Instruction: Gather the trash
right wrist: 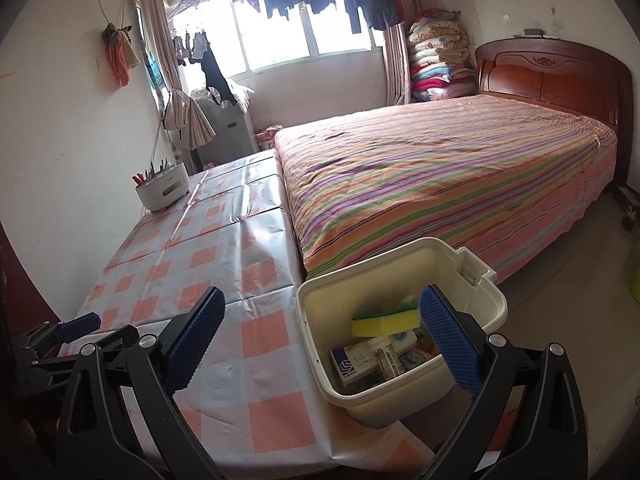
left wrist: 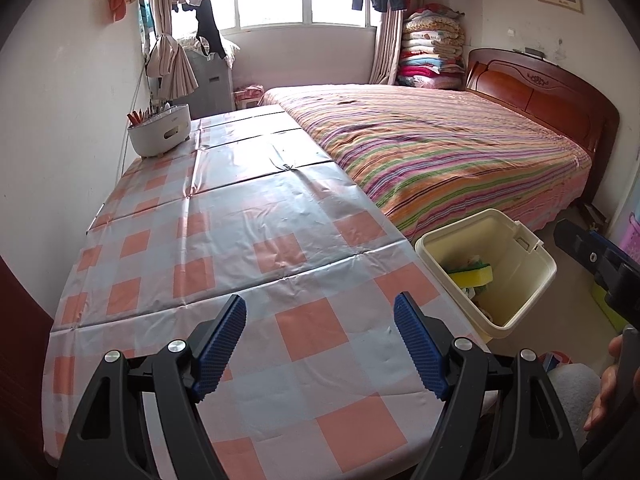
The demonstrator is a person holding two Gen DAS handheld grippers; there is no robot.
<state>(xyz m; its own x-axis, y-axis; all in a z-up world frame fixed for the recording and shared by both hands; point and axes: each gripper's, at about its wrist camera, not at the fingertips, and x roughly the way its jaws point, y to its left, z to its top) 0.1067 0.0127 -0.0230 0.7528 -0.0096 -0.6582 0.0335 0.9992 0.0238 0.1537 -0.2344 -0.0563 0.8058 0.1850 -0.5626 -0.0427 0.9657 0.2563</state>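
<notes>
A cream plastic bin [right wrist: 476,276] stands by the table's right edge, next to the bed; it also shows in the left wrist view [left wrist: 516,252]. Inside lie a yellow and green sponge [right wrist: 384,322], a small blue and white box [right wrist: 354,364] and a white bottle [right wrist: 386,354]. The sponge also shows in the left wrist view [left wrist: 474,274]. My right gripper [right wrist: 322,326] is open and empty, above the bin's near rim. My left gripper [left wrist: 320,338] is open and empty over the checked tablecloth [left wrist: 224,240].
A white utensil holder [left wrist: 160,128] stands at the table's far left; it also shows in the right wrist view [right wrist: 162,190]. A bed with a striped cover [left wrist: 440,148] runs along the table's right side. The wall is on the left.
</notes>
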